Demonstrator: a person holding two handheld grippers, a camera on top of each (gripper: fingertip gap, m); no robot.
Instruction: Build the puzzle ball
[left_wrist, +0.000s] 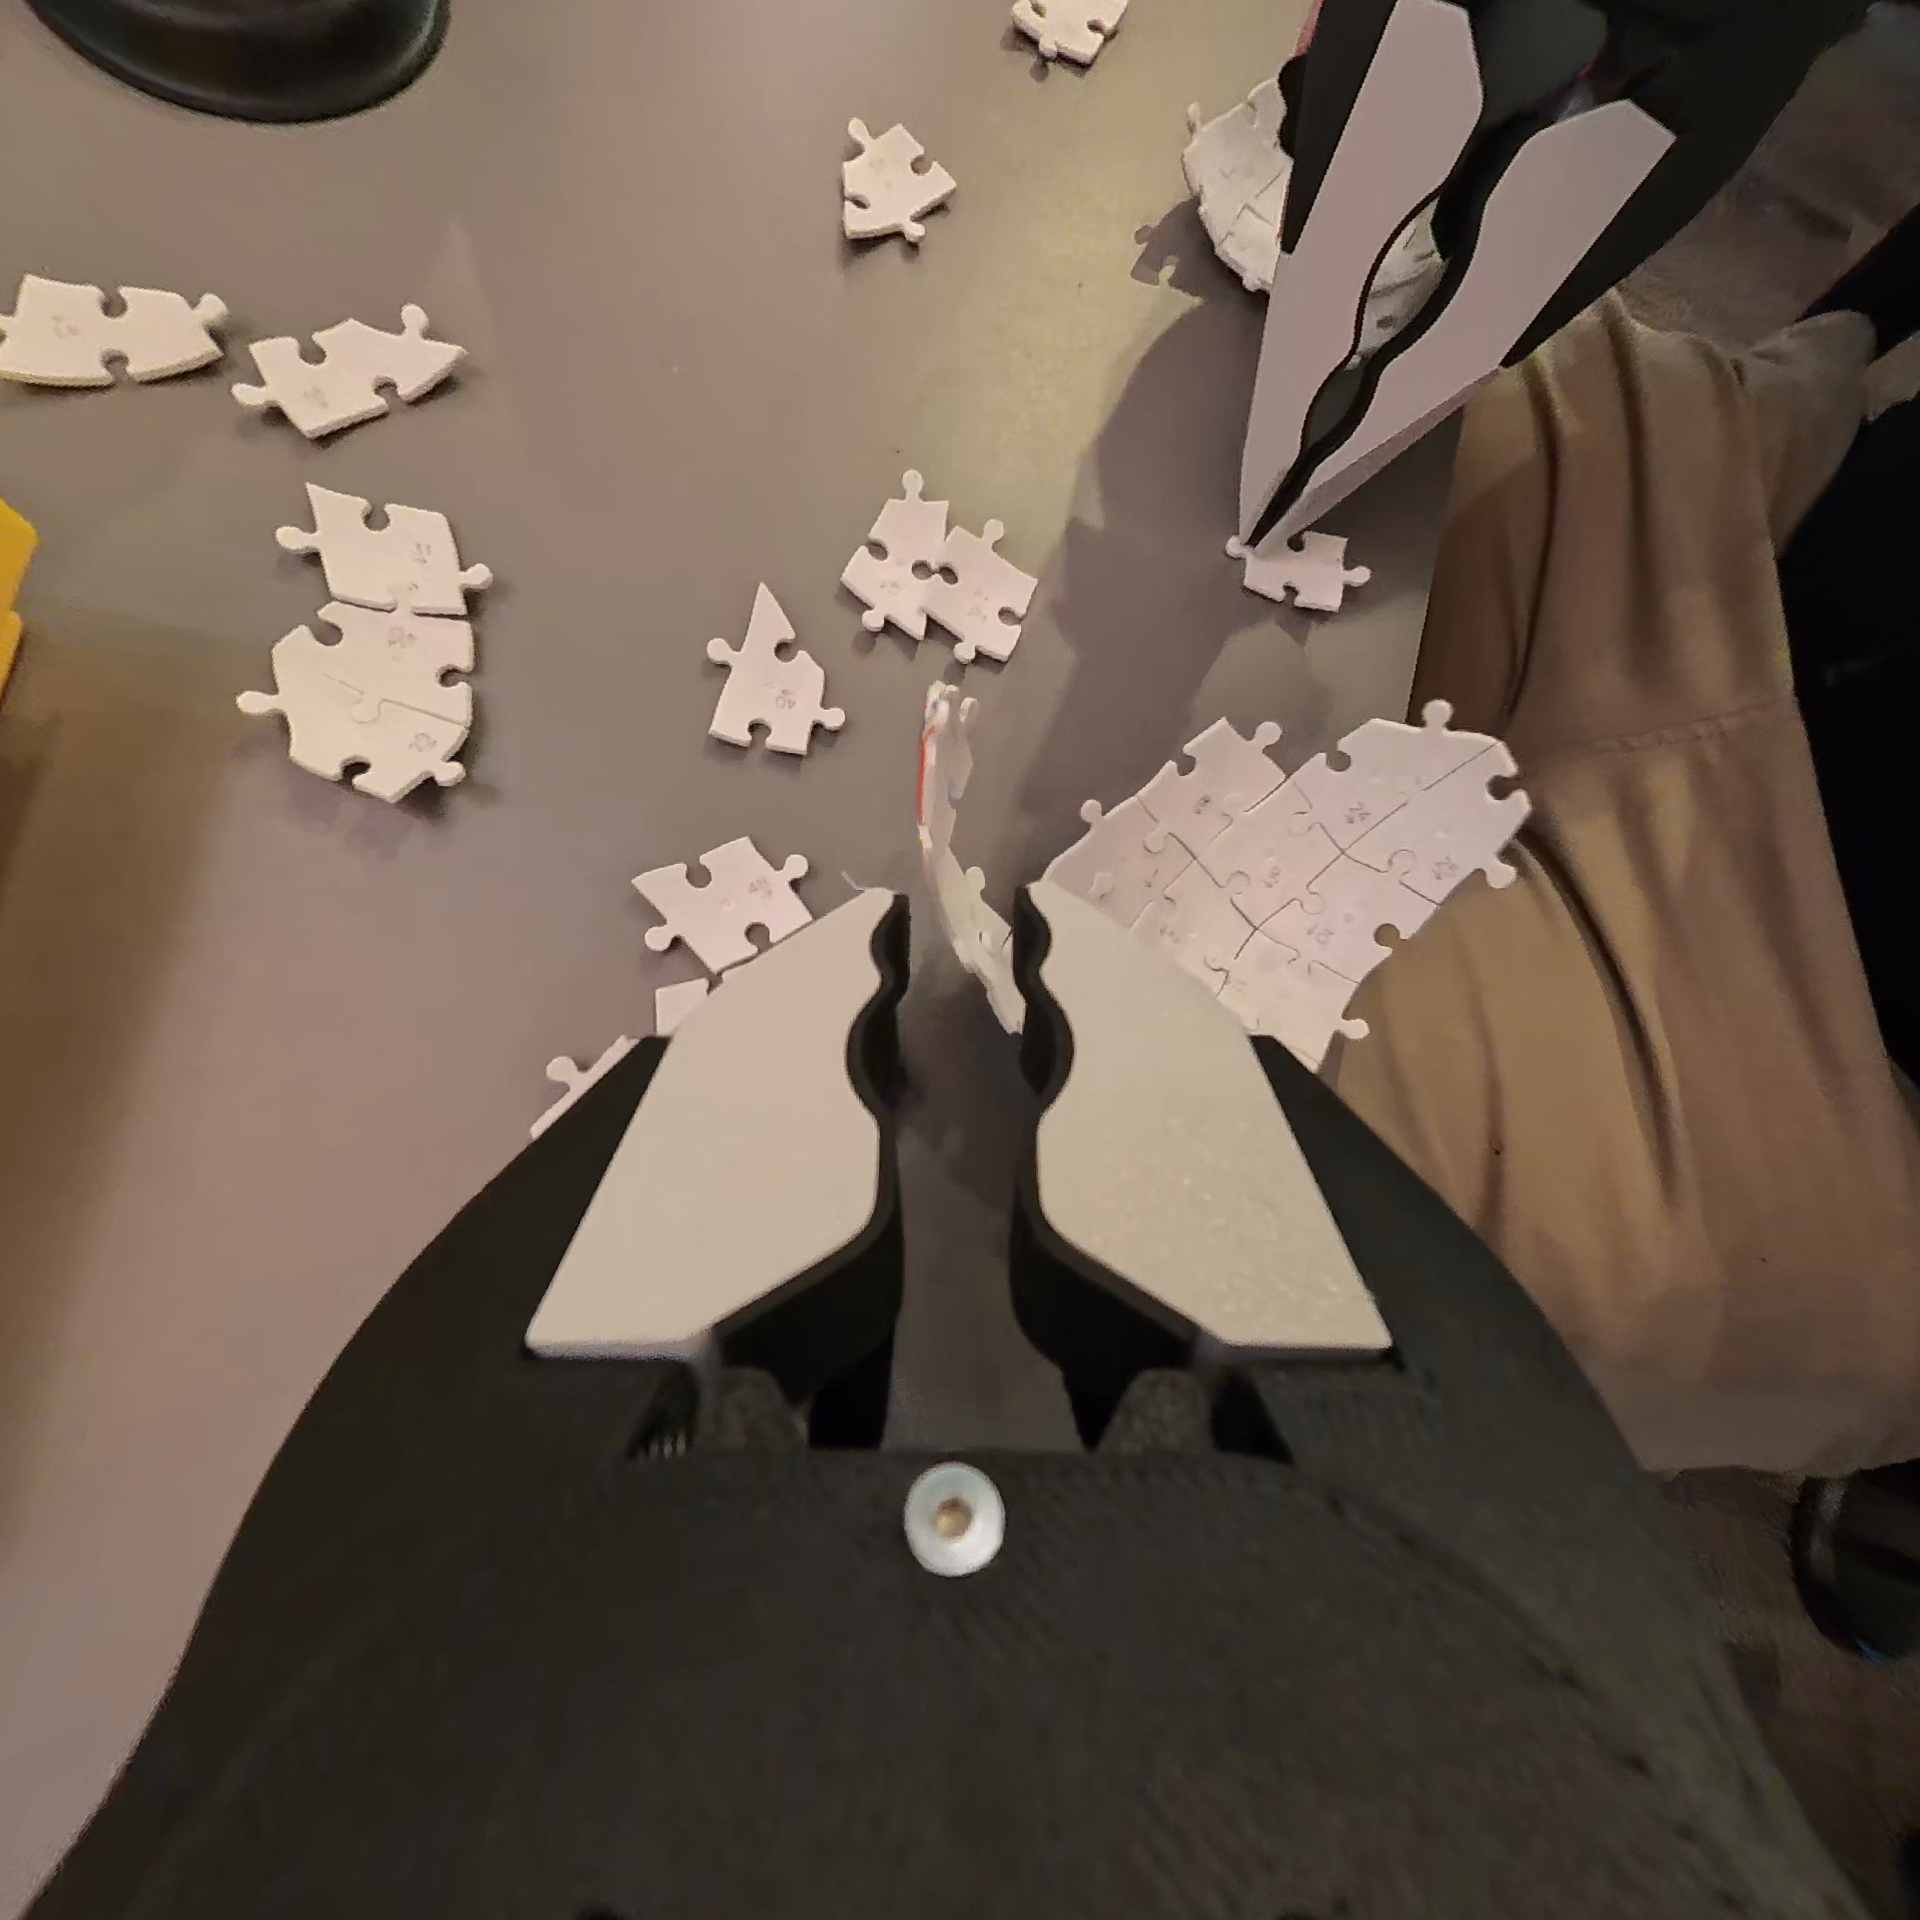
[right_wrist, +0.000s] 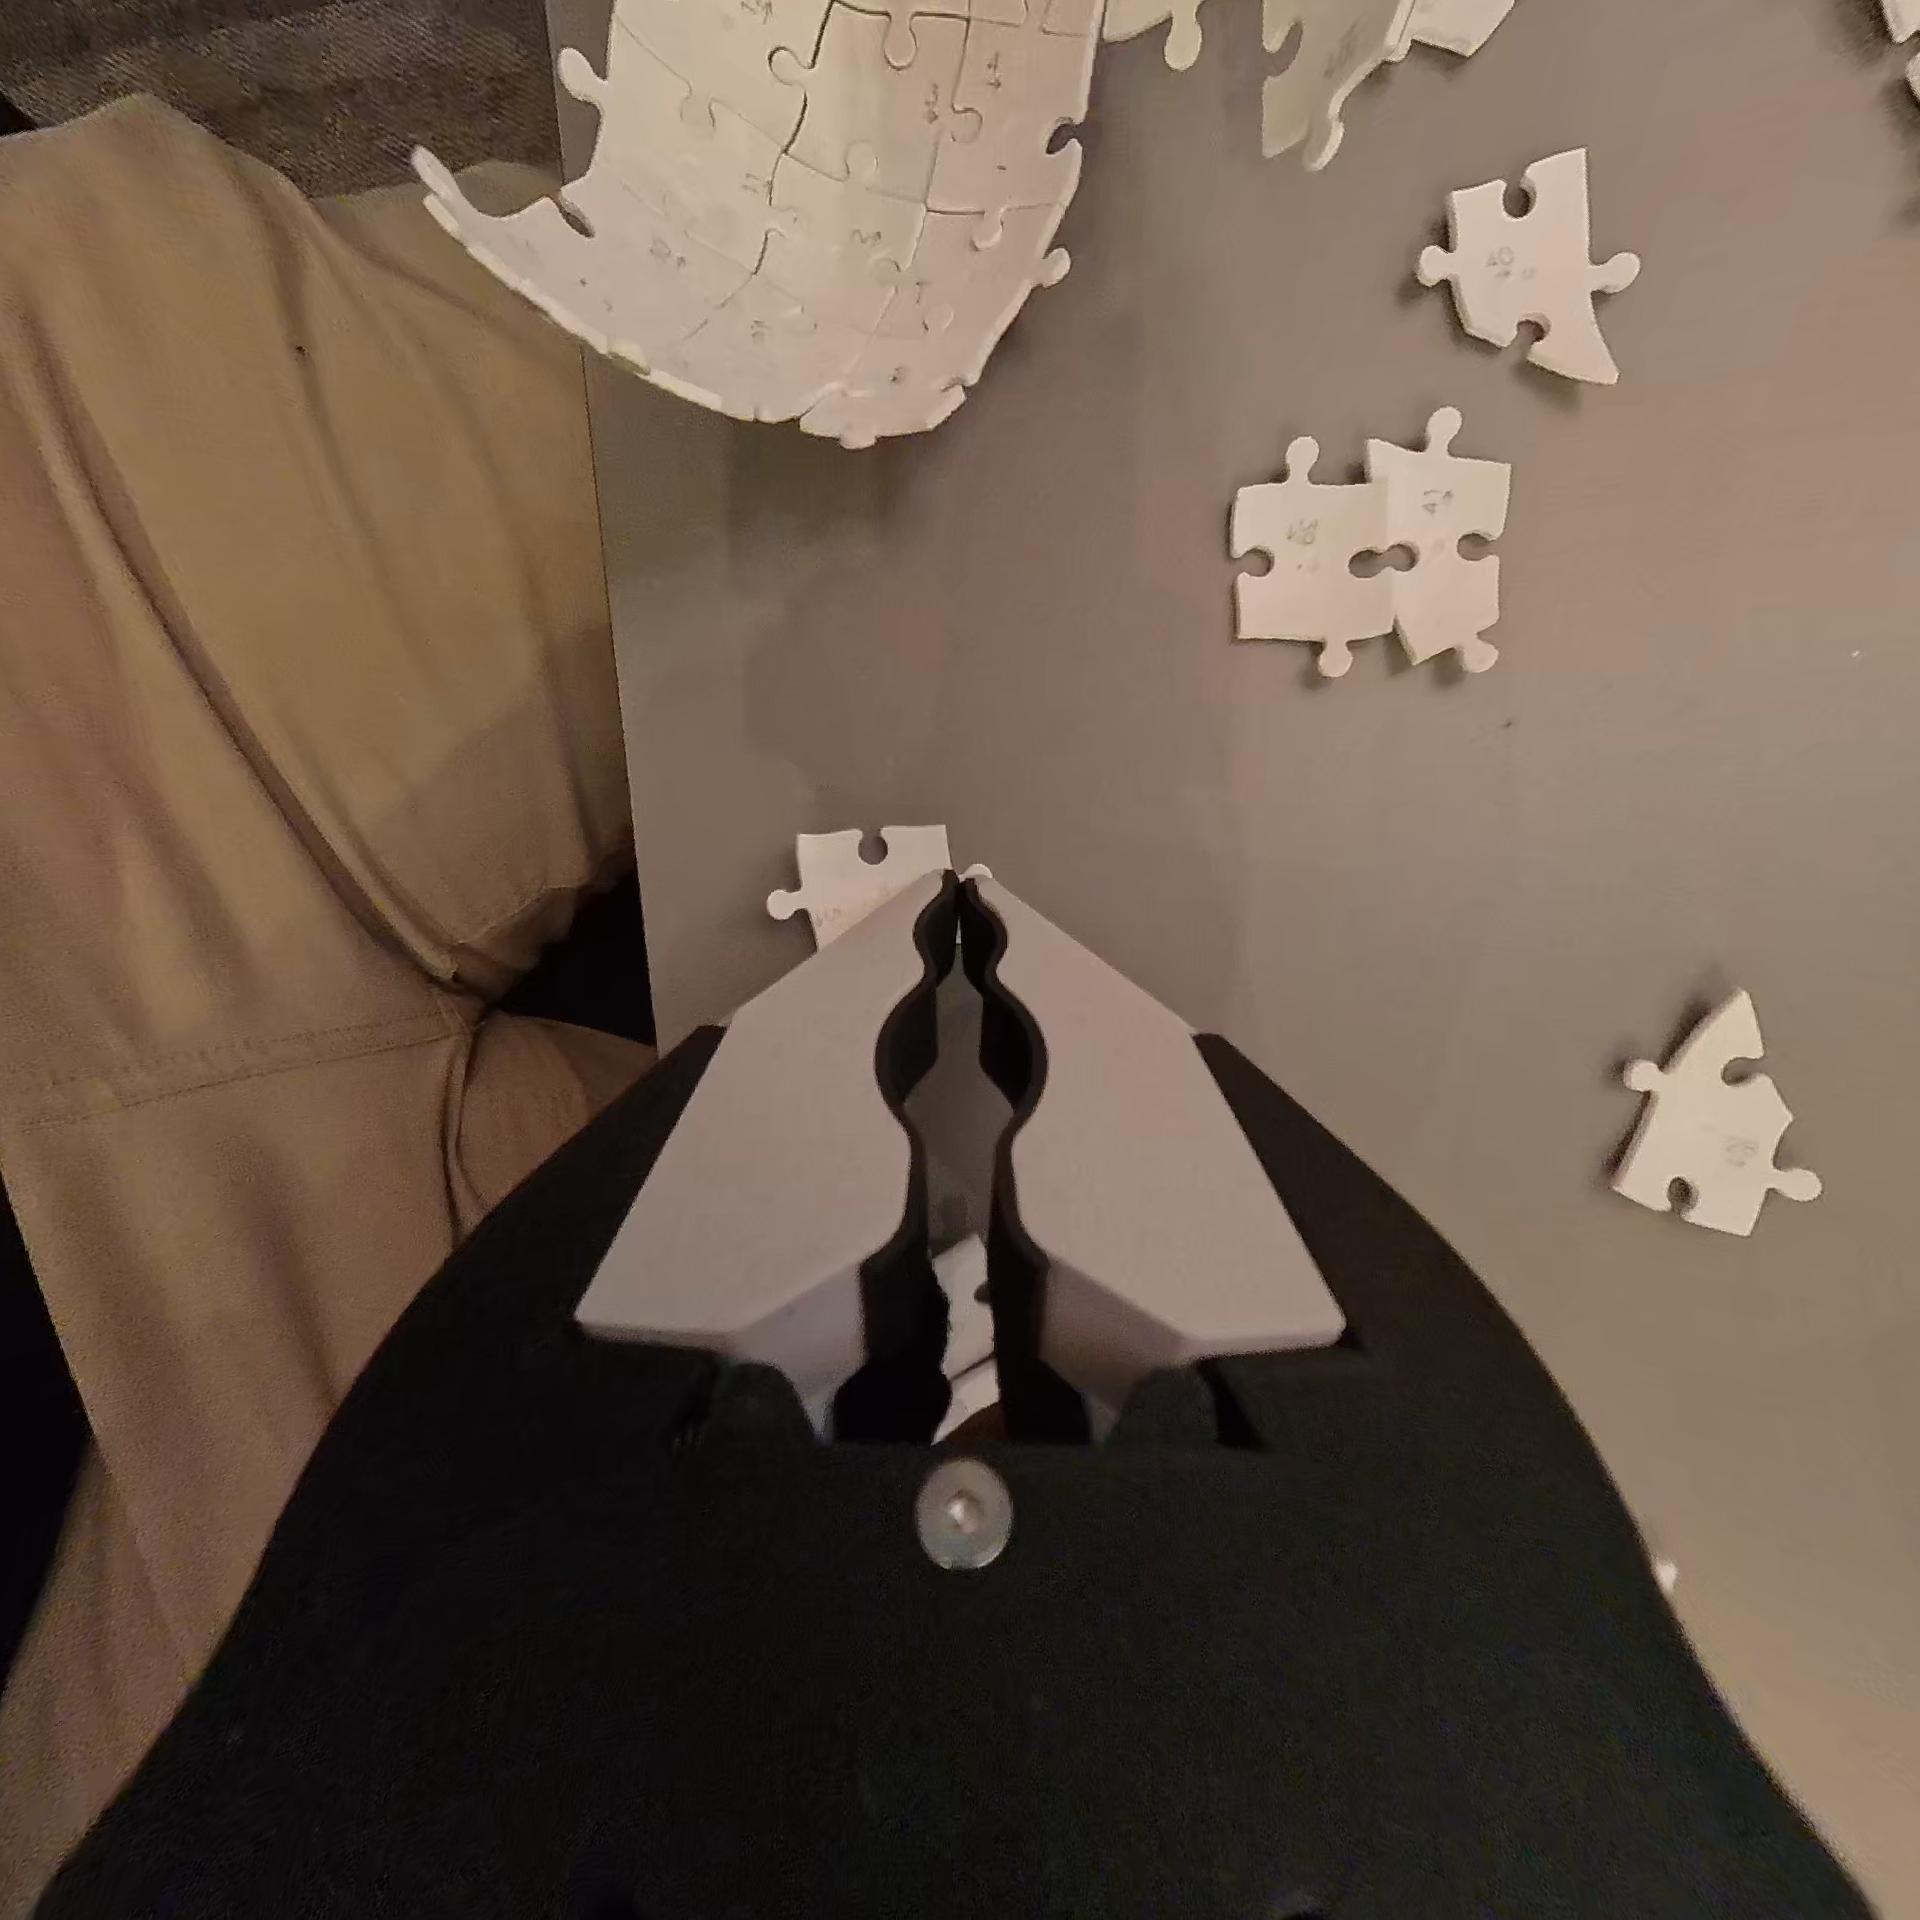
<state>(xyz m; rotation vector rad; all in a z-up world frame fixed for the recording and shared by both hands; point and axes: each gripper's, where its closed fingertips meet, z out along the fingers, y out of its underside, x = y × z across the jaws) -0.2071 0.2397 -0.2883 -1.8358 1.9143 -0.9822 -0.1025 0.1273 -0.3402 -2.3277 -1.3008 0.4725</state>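
Pinching a loose puzzle piece at the table edge with the right gripper, tips clenched on its near edge; the piece lies flat beside the person's tan trousers.

Left gripper has its jaws apart around the rim of the curved assembled shell, whether it bears on it I cannot tell; the shell is off the table, long axis running 7 to 1 o'clock in the left view, concave side up. In the right view: three loose groups at 1–4 o'clock on the grey table: a joined pair, two singles.
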